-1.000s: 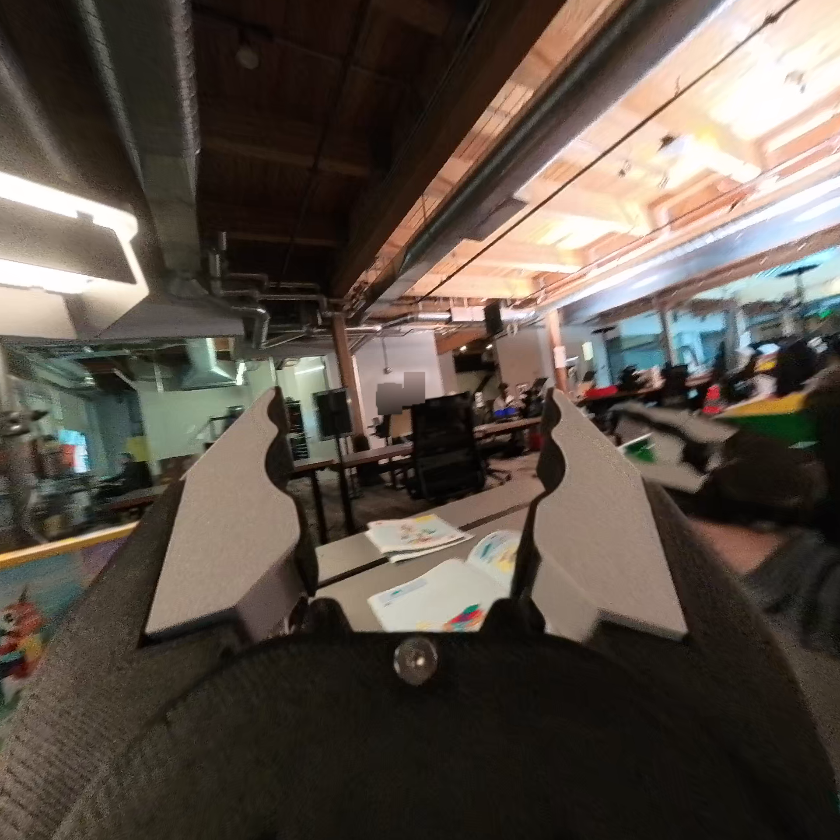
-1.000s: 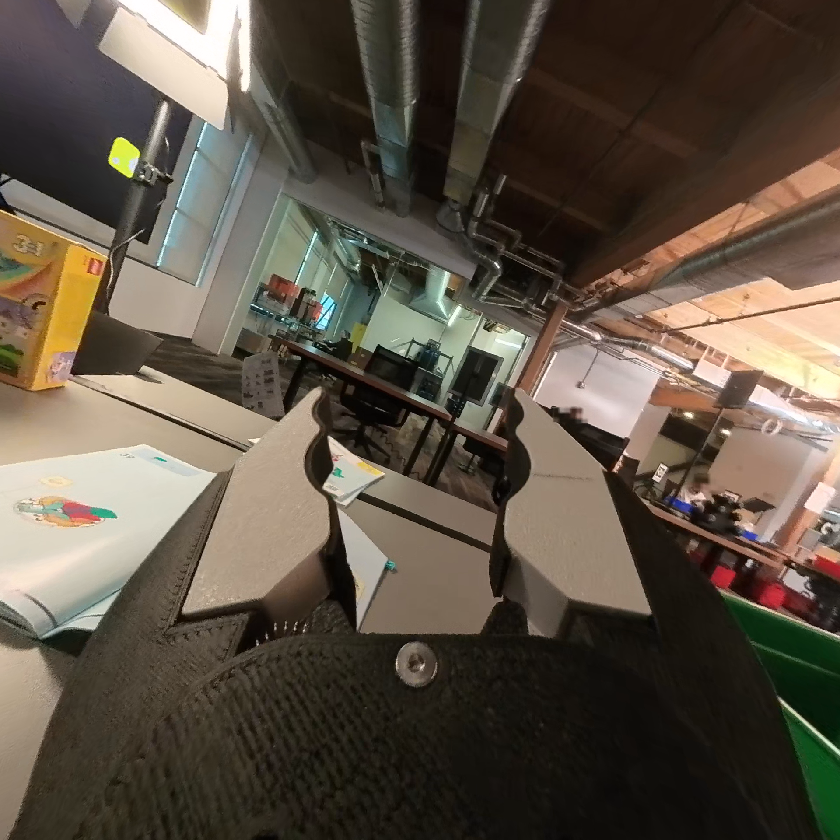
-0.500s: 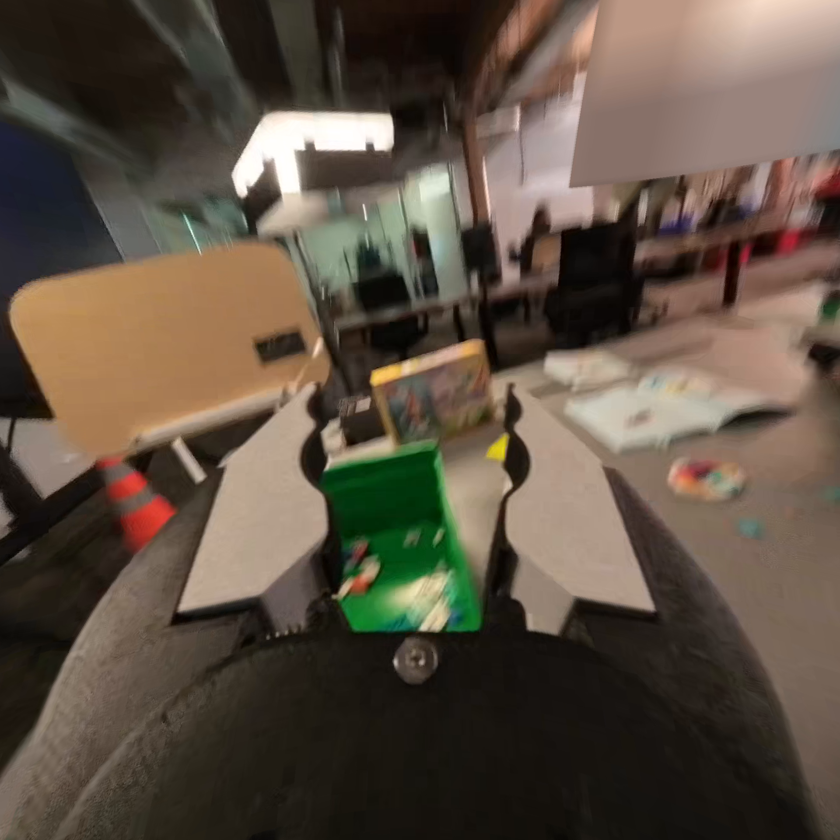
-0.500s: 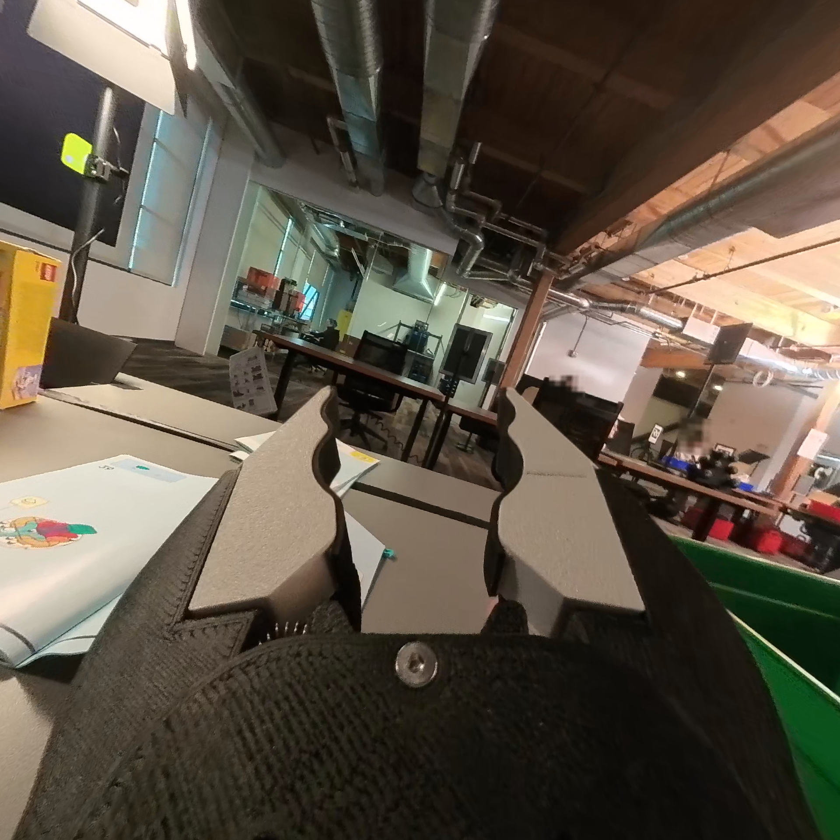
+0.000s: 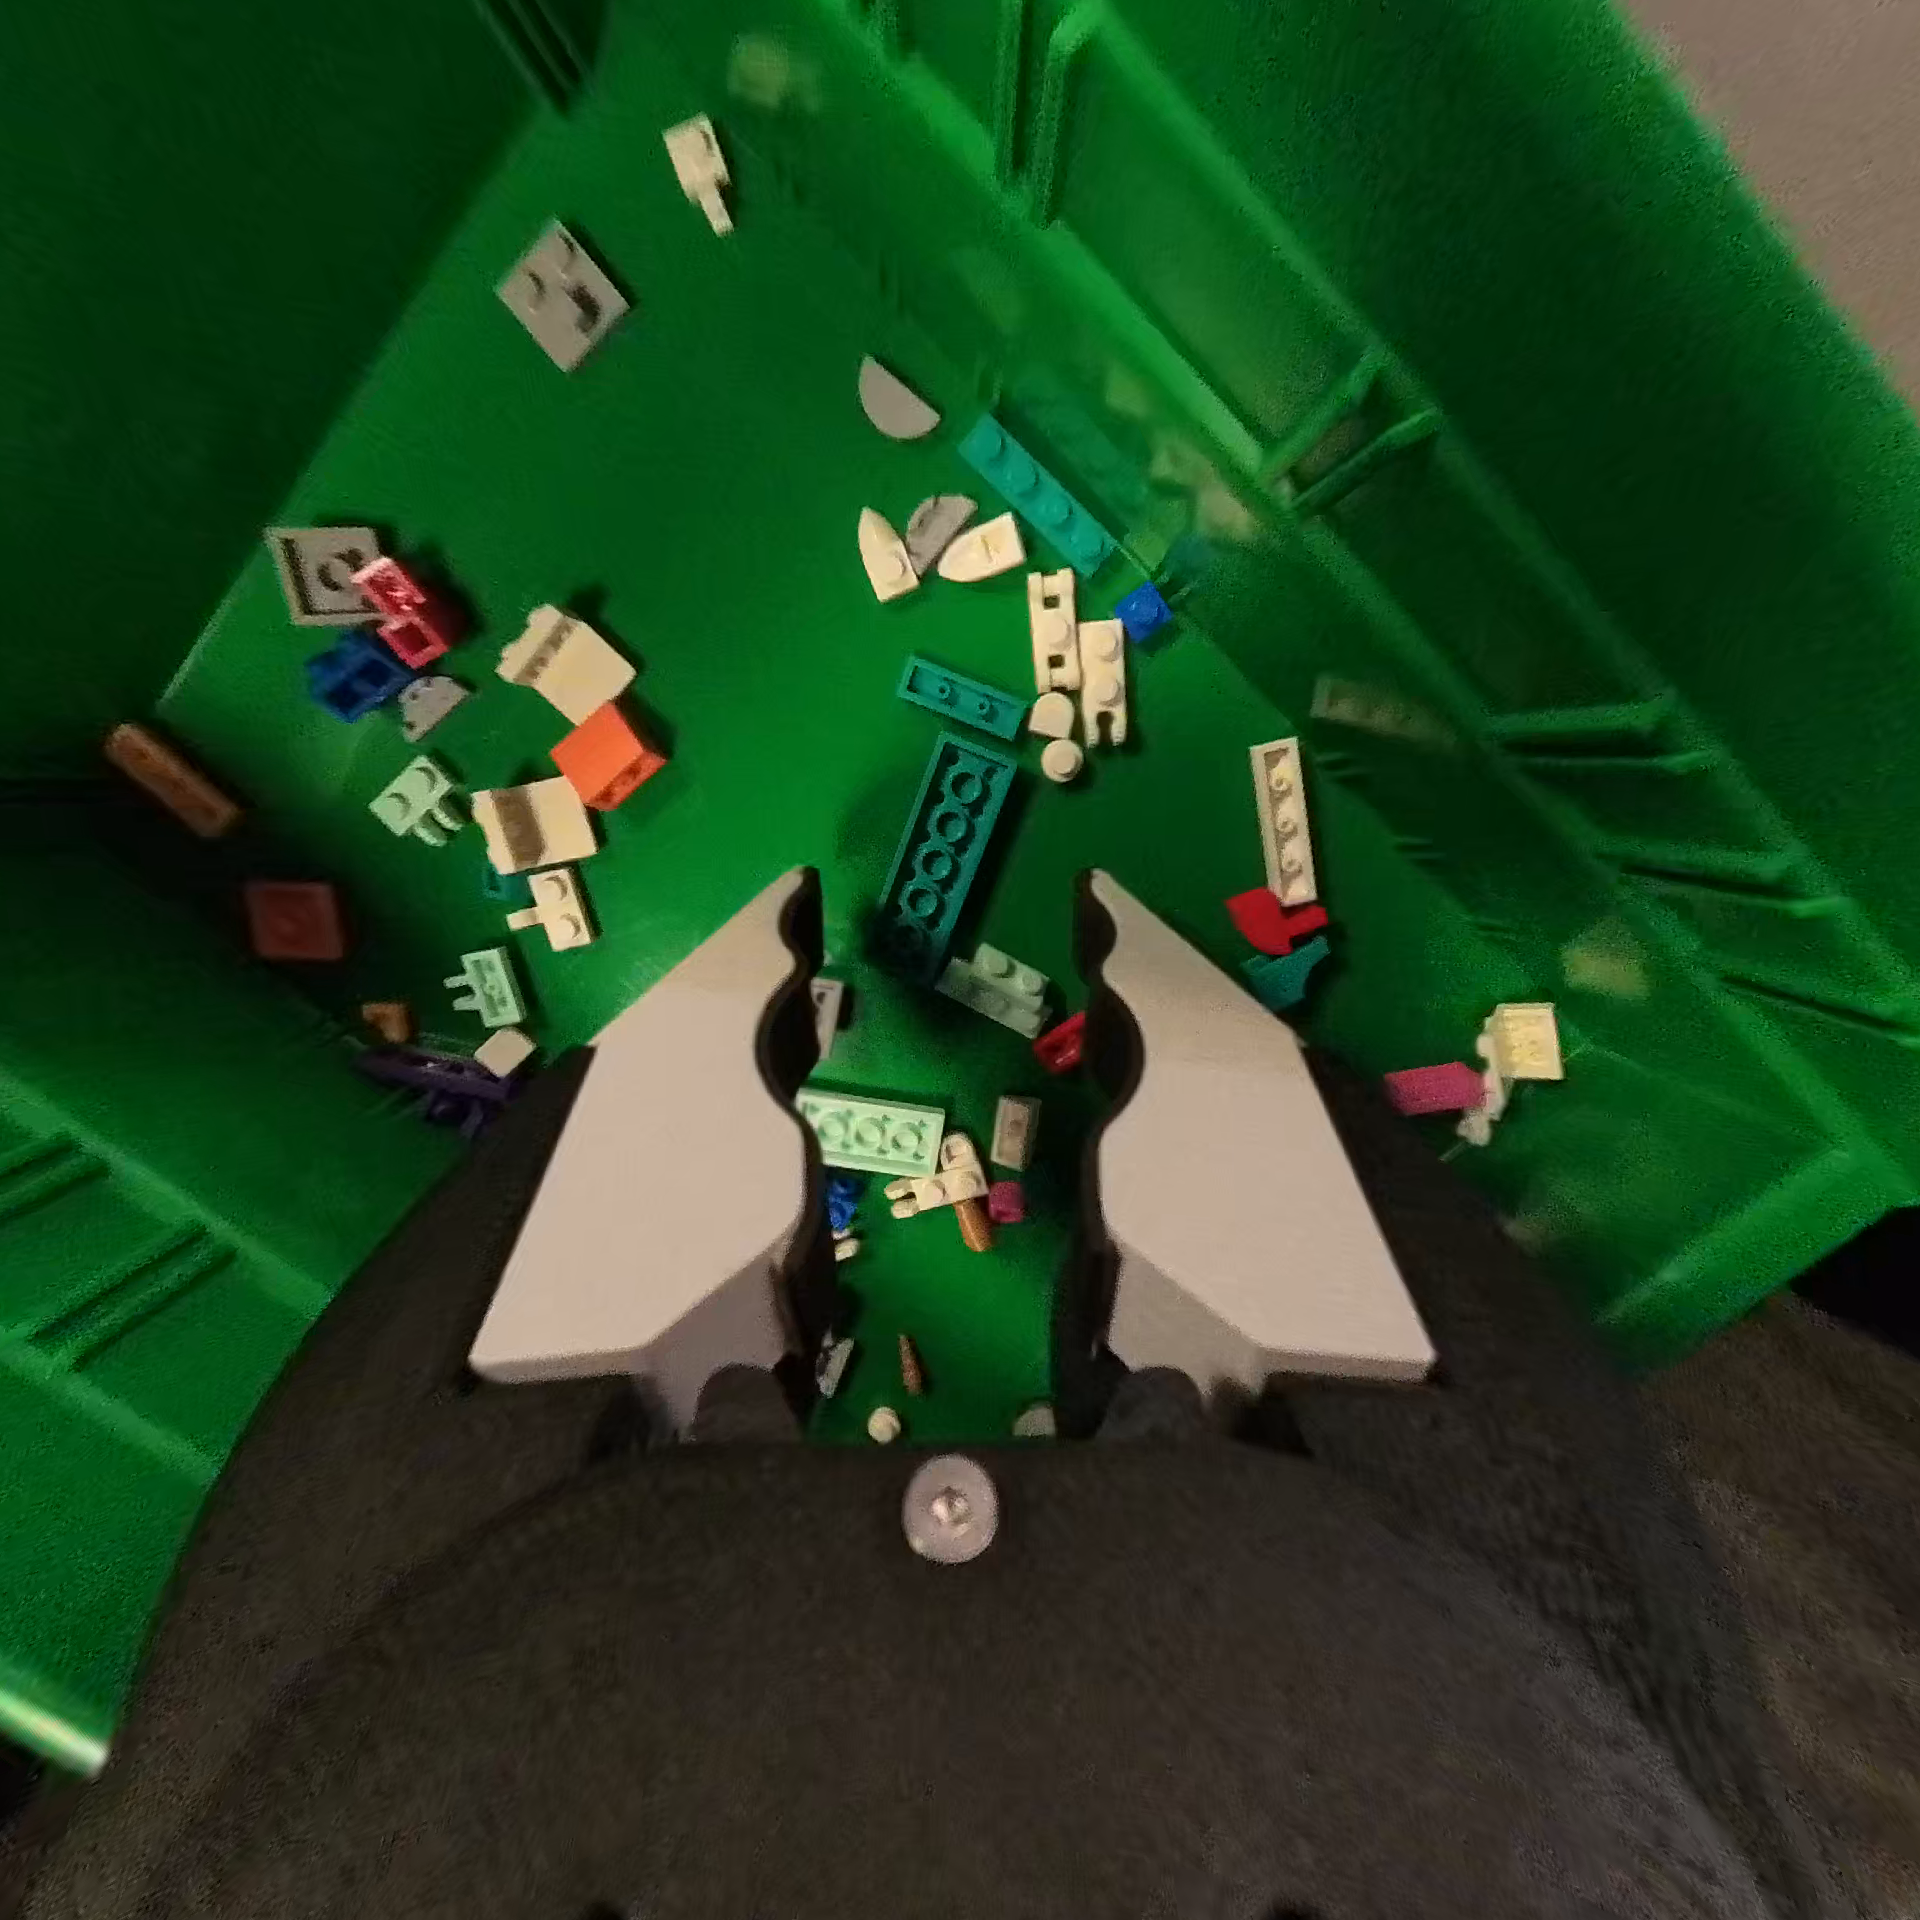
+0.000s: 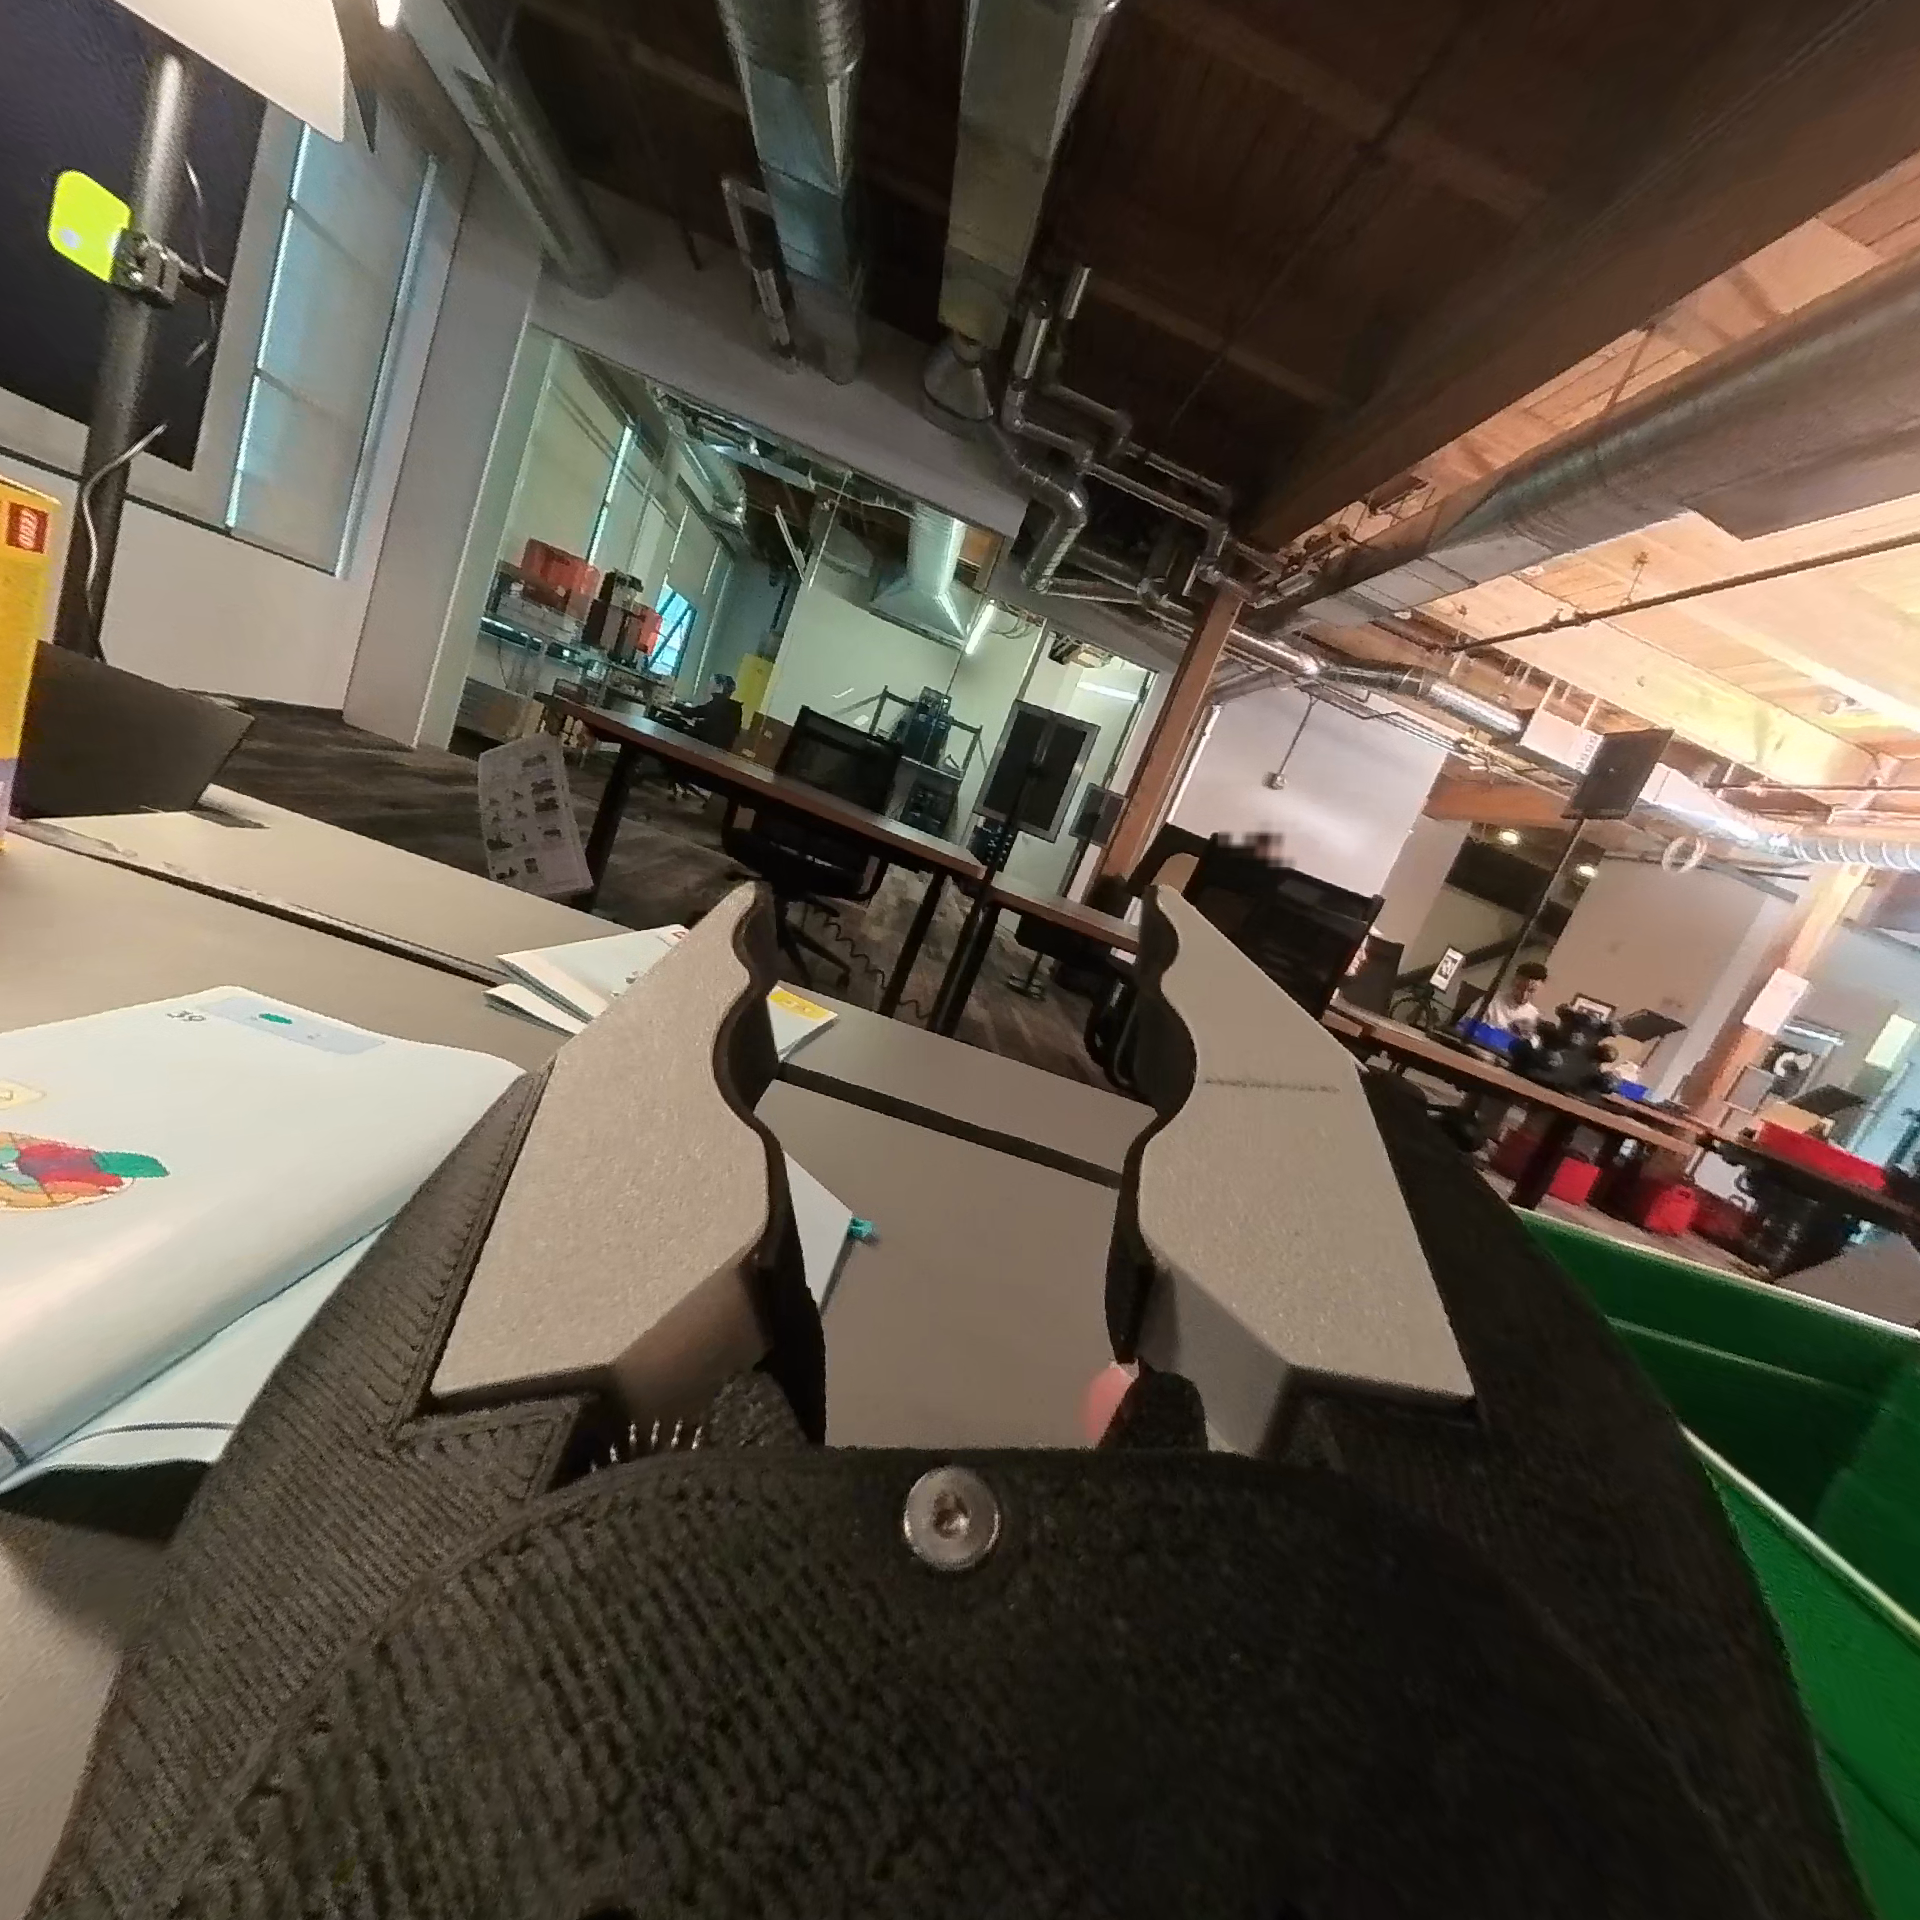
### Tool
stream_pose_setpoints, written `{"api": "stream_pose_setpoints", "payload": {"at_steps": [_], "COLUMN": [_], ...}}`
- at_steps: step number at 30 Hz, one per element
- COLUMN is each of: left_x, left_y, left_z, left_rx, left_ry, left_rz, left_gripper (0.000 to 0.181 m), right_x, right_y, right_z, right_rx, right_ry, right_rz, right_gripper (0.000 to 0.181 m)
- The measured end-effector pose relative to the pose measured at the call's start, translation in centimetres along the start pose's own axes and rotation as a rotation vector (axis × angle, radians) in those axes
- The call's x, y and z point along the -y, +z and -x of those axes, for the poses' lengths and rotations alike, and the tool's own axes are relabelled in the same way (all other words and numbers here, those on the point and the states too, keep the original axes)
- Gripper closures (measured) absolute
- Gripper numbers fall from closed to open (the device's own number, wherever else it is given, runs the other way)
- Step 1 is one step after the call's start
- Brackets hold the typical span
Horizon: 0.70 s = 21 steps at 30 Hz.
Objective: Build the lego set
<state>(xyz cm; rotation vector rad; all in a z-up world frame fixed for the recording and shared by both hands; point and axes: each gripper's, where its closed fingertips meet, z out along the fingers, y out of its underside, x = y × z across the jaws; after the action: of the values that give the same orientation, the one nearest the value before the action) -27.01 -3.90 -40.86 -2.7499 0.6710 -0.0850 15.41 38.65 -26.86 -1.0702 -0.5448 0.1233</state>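
Both tongs gape empty — the left tongs (image 5: pixel 948 914) above loose plastic lego pieces (image 5: pixel 951 831) scattered in the green plastic bin (image 5: pixel 1558 520), the right tongs (image 6: pixel 951 935) over the grey table (image 6: pixel 966 1226) — so building looks barely begun.

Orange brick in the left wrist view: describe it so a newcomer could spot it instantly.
Look into the green bin full of loose pieces, at the cluster on its floor left of the open left gripper. The orange brick lies between two cream bricks, one above and one below. It is the only bright orange piece there.
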Motion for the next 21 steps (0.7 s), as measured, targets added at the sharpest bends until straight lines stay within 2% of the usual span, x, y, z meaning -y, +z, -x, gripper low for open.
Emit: {"api": "stream_pose_setpoints", "payload": {"at_steps": [4,10,12,14,16,18,21], "left_x": [-0.1,0.2,0.1,0.6,2.5,5.9,12.6], "left_y": [1.0,1.0,0.7,-1.1,-5.0,-10.2,-16.9], "left_z": [-0.1,0.0,1.6,3.5,4.6,3.8,-1.4], "left_rx": [0.001,0.047,0.189,0.376,0.535,0.615,0.487], "left_ry": [0.015,0.008,0.005,0.011,-0.054,-0.121,-0.176], "left_rz": [0.036,0.056,0.062,0.021,-0.114,-0.345,-0.731], "left_gripper": [0.139,0.166,0.166,0.166,0.166,0.167,0.167], "right_x": [0.0,0.4,1.2,2.7,5.4,9.3,16.4], "right_y": [0.2,0.2,0.0,-0.2,-0.6,-1.7,-5.0], "right_z": [0.4,0.7,1.0,2.1,3.9,6.5,11.4], "right_rx": [0.014,0.032,0.053,0.122,0.240,0.397,0.672], "right_ry": [-0.019,0.004,0.039,0.041,0.044,0.051,0.050], "right_rz": [-0.002,-0.019,-0.040,-0.063,-0.117,-0.198,-0.344], "right_gripper": [0.114,0.113,0.113,0.113,0.112,0.112,0.111]}}
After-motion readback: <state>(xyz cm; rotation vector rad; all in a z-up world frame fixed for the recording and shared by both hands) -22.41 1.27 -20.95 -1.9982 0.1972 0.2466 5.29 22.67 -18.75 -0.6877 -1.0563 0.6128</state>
